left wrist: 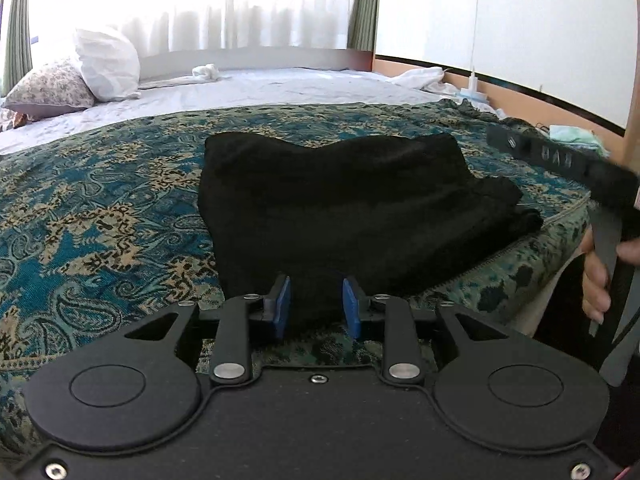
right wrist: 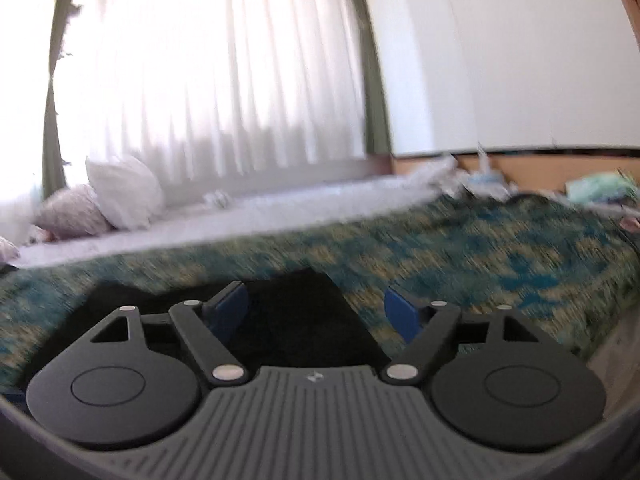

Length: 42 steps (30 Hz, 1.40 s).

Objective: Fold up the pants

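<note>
Left-wrist view alone shows the folded black pants point(left wrist: 352, 200) whole, centre frame on the patterned bedspread point(left wrist: 100, 208) — left gripper point(left wrist: 316, 304) pinching their near edge. Right gripper point(right wrist: 316, 316) — jaws wide, empty, view blurred.

- Right wrist view is smeared: bedspread point(right wrist: 460, 240) pattern unreadable.
- Pants point(right wrist: 296, 320) at lower centre, near part hidden behind the gripper body.
- Left wrist view: hand point(left wrist: 596, 276) cut off at right edge.
- Clutter point(left wrist: 576, 136) at upper right too small to tell.
</note>
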Available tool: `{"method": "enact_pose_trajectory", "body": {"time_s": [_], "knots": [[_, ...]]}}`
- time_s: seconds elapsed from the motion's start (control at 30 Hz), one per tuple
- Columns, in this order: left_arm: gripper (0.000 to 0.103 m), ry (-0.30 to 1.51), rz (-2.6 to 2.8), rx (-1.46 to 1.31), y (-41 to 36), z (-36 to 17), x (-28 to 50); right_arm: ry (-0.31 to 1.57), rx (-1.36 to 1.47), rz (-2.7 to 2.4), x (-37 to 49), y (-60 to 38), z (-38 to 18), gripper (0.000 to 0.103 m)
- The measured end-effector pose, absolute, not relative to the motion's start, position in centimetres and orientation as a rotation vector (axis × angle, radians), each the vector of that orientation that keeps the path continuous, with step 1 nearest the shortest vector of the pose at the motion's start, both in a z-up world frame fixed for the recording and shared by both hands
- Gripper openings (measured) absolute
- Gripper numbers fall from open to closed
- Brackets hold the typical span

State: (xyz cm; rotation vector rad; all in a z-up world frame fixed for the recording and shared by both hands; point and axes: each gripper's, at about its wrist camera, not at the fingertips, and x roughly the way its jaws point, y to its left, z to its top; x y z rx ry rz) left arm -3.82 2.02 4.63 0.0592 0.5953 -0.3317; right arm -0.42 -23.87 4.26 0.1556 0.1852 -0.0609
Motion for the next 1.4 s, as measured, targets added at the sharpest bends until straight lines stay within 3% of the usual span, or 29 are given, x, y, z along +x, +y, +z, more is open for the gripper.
{"method": "enact_pose_trajectory", "body": {"time_s": [0.3, 0.43, 0.57, 0.8, 0.93, 1.03, 1.17, 1.4], "knots": [[0.031, 0.619, -0.355, -0.030, 2.8, 4.9, -3.1, 0.285, 0.109, 0.137, 2.7, -18.9, 2.8, 0.086], [0.031, 0.613, -0.358, -0.032, 2.7, 4.7, -3.1, 0.383, -0.023, -0.099, 4.7, -19.1, -0.2, 0.077], [0.031, 0.620, -0.358, -0.034, 2.6, 5.1, -2.9, 0.359, -0.177, -0.126, 4.4, -18.0, -1.0, 0.077], [0.031, 0.596, -0.368, -0.142, 5.4, 8.4, -1.1, 0.255, -0.035, -0.099, 2.0, -18.2, 1.8, 0.078], [0.031, 0.598, -0.329, -0.148, 6.6, 10.0, 2.3, 0.254, 0.017, 0.089, 0.6, -16.2, 2.6, 0.078], [0.023, 0.576, -0.302, -0.107, 6.4, 10.4, 5.1, 0.273, -0.009, 0.196, 0.3, -14.3, 2.0, 0.078], [0.020, 0.604, -0.297, -0.042, 5.0, 9.7, 9.3, 0.378, -0.013, 0.280, 0.5, -11.9, 0.4, 0.075], [0.025, 0.730, -0.174, -0.049, 5.1, 6.3, 16.5, 0.373, -0.036, 0.279, 0.2, -11.5, -0.9, 0.074]]}}
